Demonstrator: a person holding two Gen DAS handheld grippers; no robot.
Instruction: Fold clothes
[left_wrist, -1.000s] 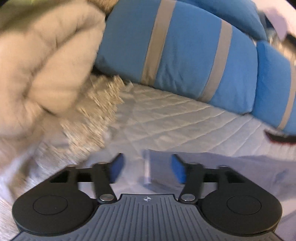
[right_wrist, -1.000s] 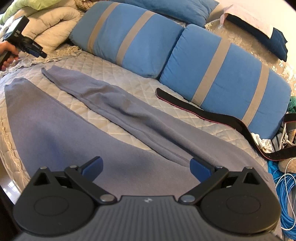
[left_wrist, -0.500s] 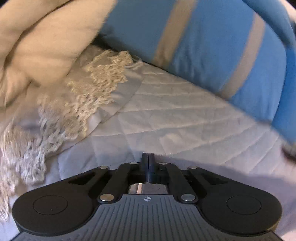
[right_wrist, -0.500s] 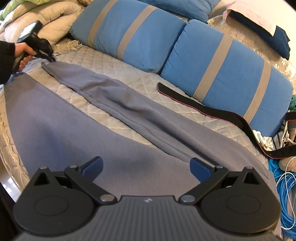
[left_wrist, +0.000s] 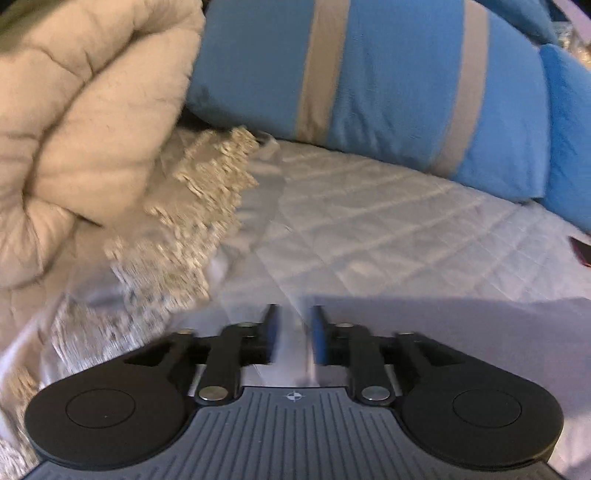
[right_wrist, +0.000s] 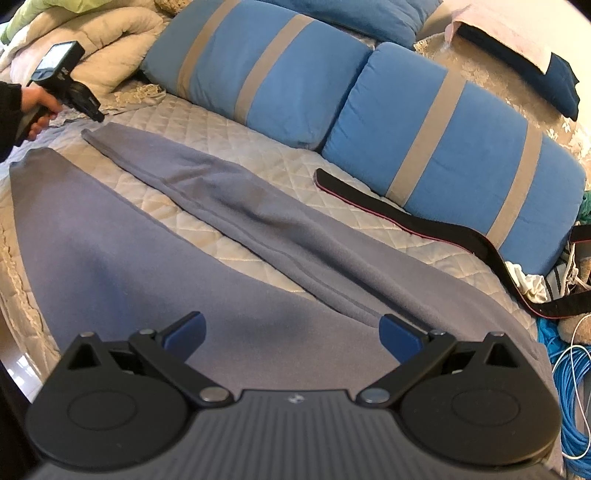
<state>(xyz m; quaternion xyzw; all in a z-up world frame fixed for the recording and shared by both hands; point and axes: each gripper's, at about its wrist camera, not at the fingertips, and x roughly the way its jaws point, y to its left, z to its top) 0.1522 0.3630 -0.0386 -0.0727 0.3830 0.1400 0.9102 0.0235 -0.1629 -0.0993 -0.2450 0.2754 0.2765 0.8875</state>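
progress: barely started, honestly. The grey trousers are being seen spread flat on the bed, both legs lying apart in a V, no fold being made out anywhere yet.

left side: the left gripper is being held just above the far leg's cuff; its fingers are being opened right now, a narrow gap, nothing being pinched between them, grey cloth lying just beyond and right of the tips.

right side: the right gripper is being hovered over the waist end, fingers spread wide, nothing being held, fabric directly under and ahead of them.

what's left: pretty much everything, by the look of it; legs are waiting to be brought together, then doubled over.

clutter: a black belt is lying well beyond the right fingers, against the blue pillows.

writing: some print is being glimpsed on the left gripper's body, too small to be read. A small round emblem is sitting on each gripper base, no legible brand.
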